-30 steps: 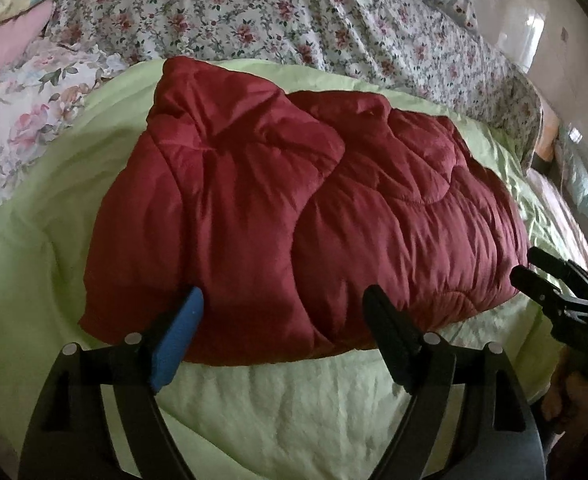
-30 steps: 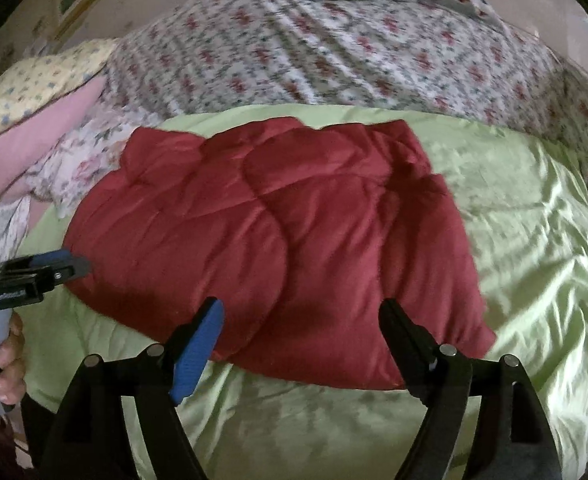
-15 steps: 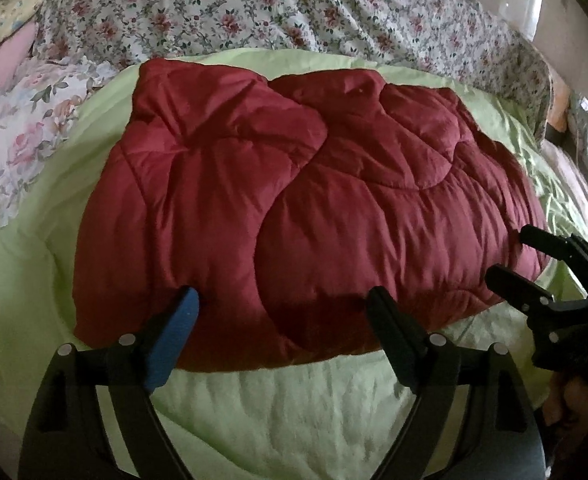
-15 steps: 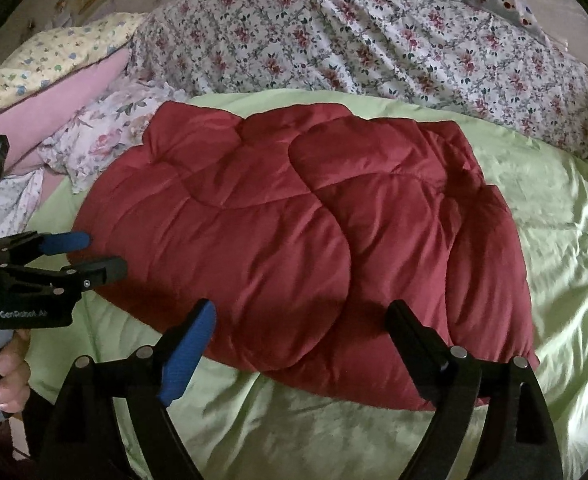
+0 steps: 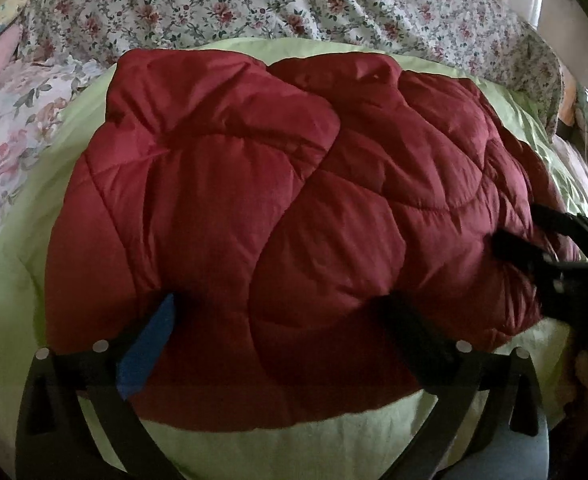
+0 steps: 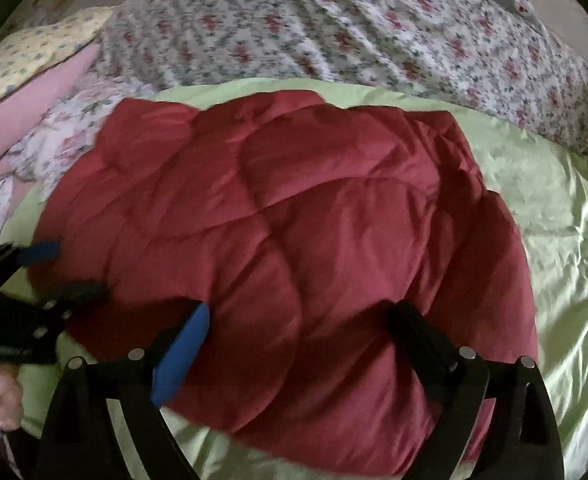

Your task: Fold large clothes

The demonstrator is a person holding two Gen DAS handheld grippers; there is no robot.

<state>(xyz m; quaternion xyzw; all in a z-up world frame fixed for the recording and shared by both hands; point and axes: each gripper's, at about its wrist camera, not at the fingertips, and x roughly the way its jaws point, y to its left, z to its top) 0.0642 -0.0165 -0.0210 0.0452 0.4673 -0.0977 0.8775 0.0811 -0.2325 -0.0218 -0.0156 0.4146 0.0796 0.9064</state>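
Observation:
A large dark red quilted puffer garment (image 5: 278,208) lies folded on a light green sheet (image 5: 278,452); it also fills the right wrist view (image 6: 294,248). My left gripper (image 5: 278,320) is open, its fingers spread over the garment's near edge. My right gripper (image 6: 298,328) is open, its fingers over the near edge further right. The right gripper also shows at the right of the left wrist view (image 5: 522,232), open beside the garment's right end. The left gripper shows at the left of the right wrist view (image 6: 58,268), open at the garment's left end.
A floral bedspread (image 5: 294,4) covers the far side of the bed. A floral pillow (image 5: 10,140) and a pink pillow (image 6: 30,108) lie at the left. Crumpled green sheet (image 6: 566,264) extends to the right of the garment.
Both grippers have moved forward and down toward the garment's near edge. The garment looks larger in both views. Both stay open.

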